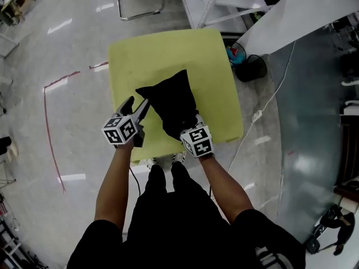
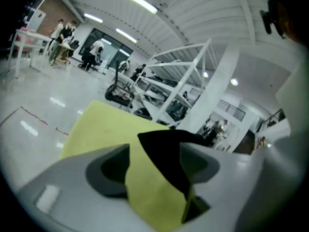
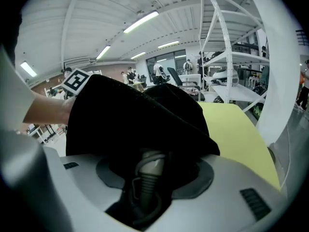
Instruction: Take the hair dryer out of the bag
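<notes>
Gripping the hair dryer (image 3: 150,164) by its handle, right hand-held gripper (image 3: 155,175) holds it inside the black bag (image 1: 174,105); left hand-held gripper (image 1: 136,109) gapes empty above yellow bench (image 1: 213,66).

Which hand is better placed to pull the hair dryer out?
Right: the hair dryer handle sits between the jaws of the right tool; the left tool is open, beside the bag.

The jaws clasp the hair dryer (image 3: 148,170) (grey handle, cord looped) under the black bag (image 3: 130,120).
</notes>
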A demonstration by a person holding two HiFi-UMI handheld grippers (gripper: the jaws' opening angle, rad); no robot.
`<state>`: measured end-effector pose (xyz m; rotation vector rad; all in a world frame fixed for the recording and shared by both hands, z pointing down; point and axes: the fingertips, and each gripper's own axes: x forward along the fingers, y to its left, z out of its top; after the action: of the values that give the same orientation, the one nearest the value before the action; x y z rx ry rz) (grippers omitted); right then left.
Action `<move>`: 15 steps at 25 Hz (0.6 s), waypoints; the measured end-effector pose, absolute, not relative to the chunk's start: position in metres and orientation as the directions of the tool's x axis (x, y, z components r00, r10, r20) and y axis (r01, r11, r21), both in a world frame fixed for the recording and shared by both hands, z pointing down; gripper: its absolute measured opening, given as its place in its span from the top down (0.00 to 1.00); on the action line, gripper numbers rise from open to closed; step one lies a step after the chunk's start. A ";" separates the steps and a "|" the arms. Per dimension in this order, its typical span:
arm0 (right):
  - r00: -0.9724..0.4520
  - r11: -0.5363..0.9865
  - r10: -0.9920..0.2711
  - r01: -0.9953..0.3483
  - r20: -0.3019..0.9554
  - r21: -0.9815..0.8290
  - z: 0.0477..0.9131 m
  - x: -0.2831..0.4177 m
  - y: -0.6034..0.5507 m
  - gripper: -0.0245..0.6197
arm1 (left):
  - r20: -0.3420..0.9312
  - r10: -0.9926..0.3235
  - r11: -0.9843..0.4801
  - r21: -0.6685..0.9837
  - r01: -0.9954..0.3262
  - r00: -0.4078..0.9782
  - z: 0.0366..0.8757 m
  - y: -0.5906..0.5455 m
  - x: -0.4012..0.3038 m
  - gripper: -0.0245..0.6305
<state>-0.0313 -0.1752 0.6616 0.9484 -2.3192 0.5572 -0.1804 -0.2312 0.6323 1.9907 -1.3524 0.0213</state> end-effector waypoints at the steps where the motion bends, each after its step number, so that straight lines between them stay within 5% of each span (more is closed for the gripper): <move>1: -0.593 0.666 -0.498 -0.729 0.632 -0.158 0.658 -0.033 -0.174 0.64 | 0.374 -0.804 -0.180 0.587 -0.789 0.462 0.632 -0.233 -0.180 0.48; 7: -0.632 0.701 -0.502 -0.697 0.590 -0.150 0.637 -0.038 -0.174 0.64 | 0.089 -0.843 -0.176 0.886 -0.428 0.531 0.605 -0.241 -0.183 0.48; 11: -0.664 0.736 -0.481 -0.661 0.572 -0.148 0.630 -0.042 -0.170 0.64 | 0.031 -0.857 -0.163 0.931 -0.327 0.514 0.596 -0.245 -0.189 0.50; 15: -0.675 0.743 -0.475 -0.651 0.564 -0.153 0.628 -0.043 -0.167 0.64 | 0.019 -0.872 -0.156 0.936 -0.315 0.489 0.590 -0.248 -0.193 0.87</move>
<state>-0.0428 -0.1669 0.6283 0.8518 -2.4425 0.4711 -0.1926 -0.2484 0.5898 1.7118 -1.0177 -0.6815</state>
